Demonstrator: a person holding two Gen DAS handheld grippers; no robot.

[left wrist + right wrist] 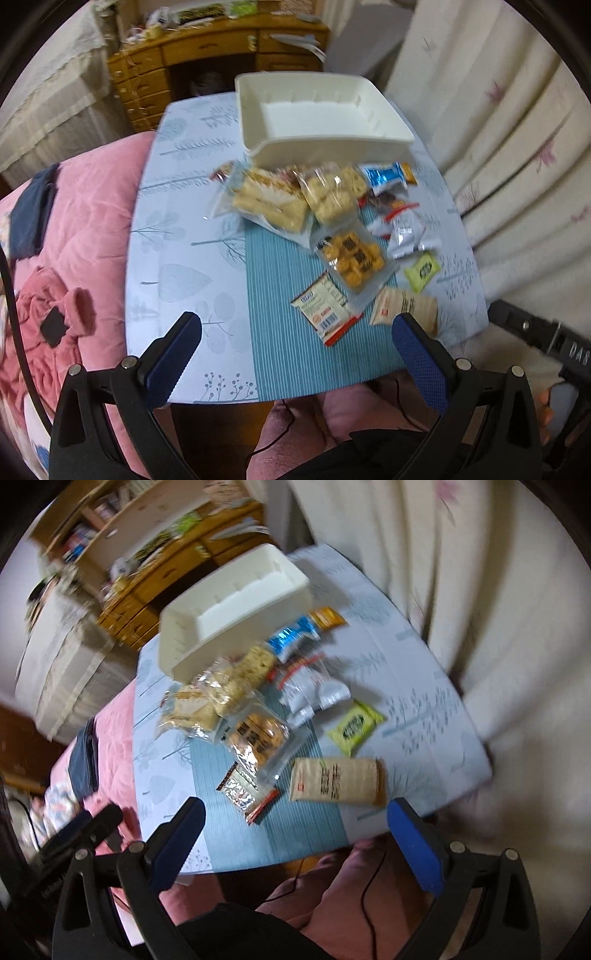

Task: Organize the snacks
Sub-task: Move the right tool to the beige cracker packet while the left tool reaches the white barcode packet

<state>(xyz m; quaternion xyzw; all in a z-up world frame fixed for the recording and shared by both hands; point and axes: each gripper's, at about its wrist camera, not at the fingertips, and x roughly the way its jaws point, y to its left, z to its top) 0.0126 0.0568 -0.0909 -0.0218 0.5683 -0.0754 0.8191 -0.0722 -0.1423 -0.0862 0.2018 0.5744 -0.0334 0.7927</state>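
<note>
We see a small table [177,206] under a pale leaf-print cloth, with a blue striped mat [280,325] at its near edge. Pink bedding [88,229] borders the table's left side, a cream curtain [509,122] its right, and a wooden desk [155,70] stands beyond. The white bin [321,110] sits at the far end. Snack packets [332,221] lie heaped just before it, toward the right. Left gripper [295,325] and right gripper [295,812] both gape wide, holding nothing, above the near edge.
</note>
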